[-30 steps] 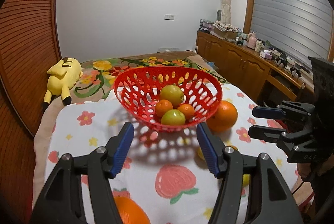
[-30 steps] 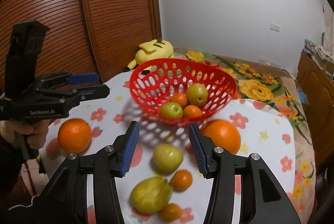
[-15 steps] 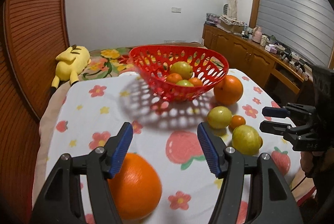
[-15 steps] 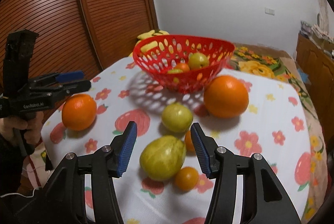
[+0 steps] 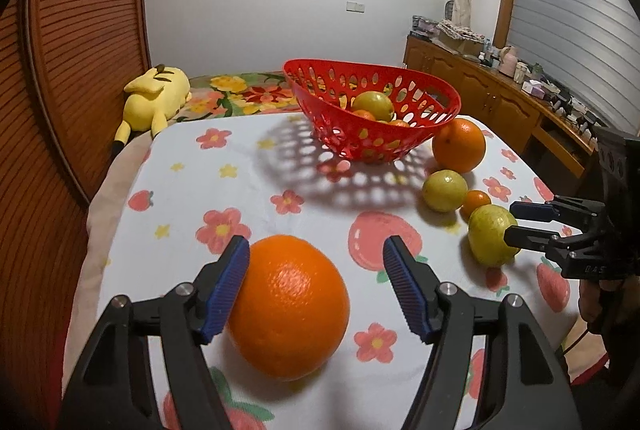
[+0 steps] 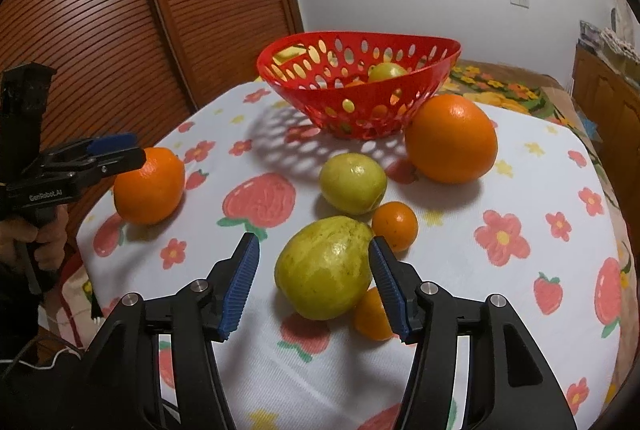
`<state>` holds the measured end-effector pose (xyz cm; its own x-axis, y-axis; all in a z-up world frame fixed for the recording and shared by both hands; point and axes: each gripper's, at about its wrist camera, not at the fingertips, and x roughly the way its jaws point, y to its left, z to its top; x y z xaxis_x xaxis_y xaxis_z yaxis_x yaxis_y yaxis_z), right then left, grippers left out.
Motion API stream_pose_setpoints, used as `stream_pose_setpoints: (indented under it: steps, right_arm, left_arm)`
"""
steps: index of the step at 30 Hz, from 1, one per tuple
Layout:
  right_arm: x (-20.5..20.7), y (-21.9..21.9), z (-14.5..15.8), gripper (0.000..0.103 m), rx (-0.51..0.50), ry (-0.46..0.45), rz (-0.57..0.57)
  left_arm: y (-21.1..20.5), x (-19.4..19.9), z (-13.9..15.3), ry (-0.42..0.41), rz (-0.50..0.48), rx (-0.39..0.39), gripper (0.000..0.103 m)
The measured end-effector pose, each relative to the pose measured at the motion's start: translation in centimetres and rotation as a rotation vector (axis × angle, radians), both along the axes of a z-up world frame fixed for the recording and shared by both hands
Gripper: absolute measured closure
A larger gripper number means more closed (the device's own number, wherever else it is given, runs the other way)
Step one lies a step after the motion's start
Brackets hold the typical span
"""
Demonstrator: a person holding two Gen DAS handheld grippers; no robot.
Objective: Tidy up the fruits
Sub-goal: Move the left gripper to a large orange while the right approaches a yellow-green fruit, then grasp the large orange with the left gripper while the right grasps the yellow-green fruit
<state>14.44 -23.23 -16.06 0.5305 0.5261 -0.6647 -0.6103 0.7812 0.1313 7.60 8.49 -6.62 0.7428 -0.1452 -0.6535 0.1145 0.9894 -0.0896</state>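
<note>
My left gripper is open around a large orange on the flowered tablecloth; its left pad touches the fruit or nearly so. It shows in the right wrist view too. My right gripper is open around a big yellow-green fruit, which also shows in the left wrist view. A red basket holds several small fruits at the table's far side. Beside it lie a second large orange, a round green fruit and two small oranges.
A yellow plush toy lies on the bed beyond the table's far left corner. A wooden slatted wall stands to the left. A sideboard with clutter runs along the right. The table edge is close on the left.
Both grippers have come down and forward toward the table. The left one now brackets the large orange. The right one now brackets the big yellow-green fruit. Both stay open.
</note>
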Motion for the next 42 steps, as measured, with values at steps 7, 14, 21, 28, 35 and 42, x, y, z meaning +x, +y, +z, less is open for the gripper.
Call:
stream_pose_setpoints:
  steps: [7, 14, 21, 28, 35, 42]
  right_arm:
    - [0.5, 0.2, -0.8, 0.041, -0.014, 0.011, -0.008]
    - [0.9, 0.5, -1.5, 0.039, -0.020, 0.027, -0.019]
    - [1.3, 0.6, -2.1, 0.038, -0.022, 0.048, -0.018]
    - [1.4, 1.1, -2.4, 0.037, -0.033, 0.049, -0.010]
    - [1.4, 1.7, -2.6, 0.037, -0.054, 0.043, -0.008]
    - [1.5, 1.9, -2.7, 0.037, -0.061, 0.042, -0.001]
  left_arm:
    - [0.7, 0.1, -1.0, 0.017, 0.027, -0.008, 0.033]
    - [1.0, 0.1, -1.5, 0.014, 0.050, 0.012, 0.031]
    - [1.5, 0.3, -2.4, 0.019, 0.088, 0.049, 0.030]
    - [2.4, 0.5, -3.3, 0.030, 0.111, 0.047, 0.025]
    - [3.1, 1.0, -4.5, 0.061, 0.119, 0.014, 0.022]
    - [3.2, 1.6, -5.6, 0.099, 0.098, -0.032, 0.022]
